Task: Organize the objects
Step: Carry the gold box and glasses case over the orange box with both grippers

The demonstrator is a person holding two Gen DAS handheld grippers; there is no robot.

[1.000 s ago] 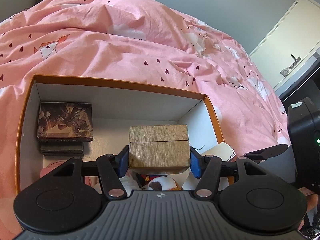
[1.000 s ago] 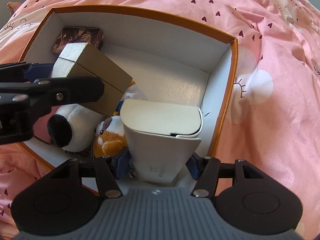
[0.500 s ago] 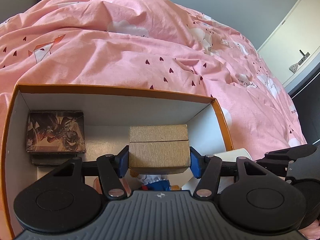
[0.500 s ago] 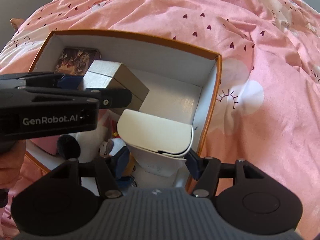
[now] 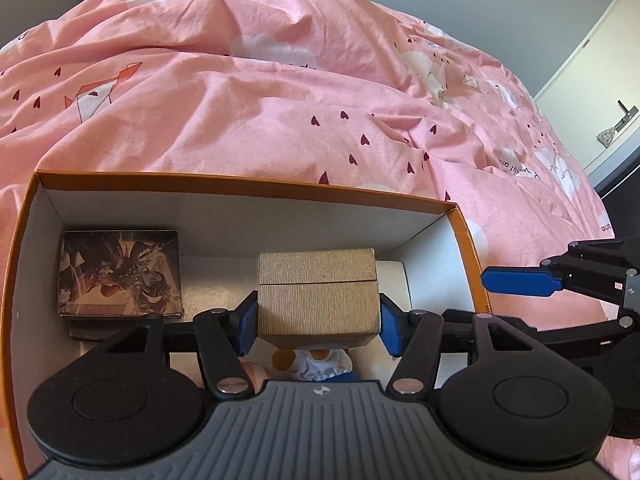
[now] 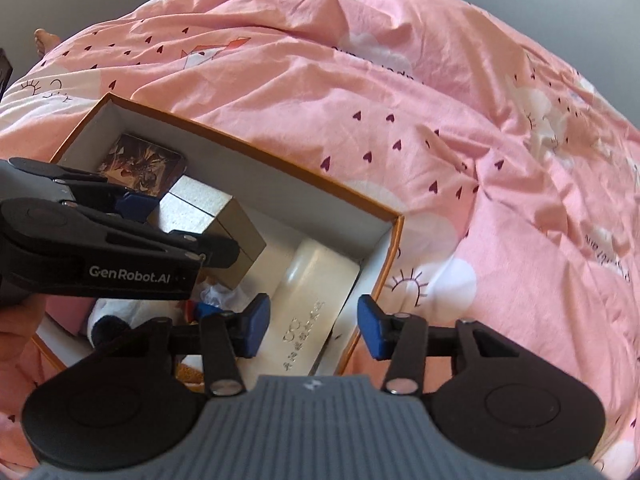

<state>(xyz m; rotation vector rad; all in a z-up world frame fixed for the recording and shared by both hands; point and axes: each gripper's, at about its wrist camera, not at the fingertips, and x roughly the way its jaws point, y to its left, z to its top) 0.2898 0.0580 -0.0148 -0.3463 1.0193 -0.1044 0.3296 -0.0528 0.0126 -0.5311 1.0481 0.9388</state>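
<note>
An orange-rimmed white storage box (image 5: 248, 186) lies on the pink bed; it also shows in the right wrist view (image 6: 394, 248). My left gripper (image 5: 318, 322) is shut on a brown cardboard box (image 5: 318, 296) and holds it over the storage box; the brown box also shows in the right wrist view (image 6: 224, 220). My right gripper (image 6: 314, 326) is open and empty, above a white case (image 6: 316, 296) that lies in the box's right end. A dark illustrated card box (image 5: 120, 272) sits at the far left inside.
Plush toys (image 6: 108, 318) lie in the storage box's near part, partly hidden. The pink duvet (image 5: 320, 100) with hearts and clouds surrounds the box. A door and wardrobe (image 5: 600, 92) stand at the far right.
My right gripper has let go of the white case, opened and drawn back upward; the case now lies in the box. My left gripper has stayed shut on the brown box.
</note>
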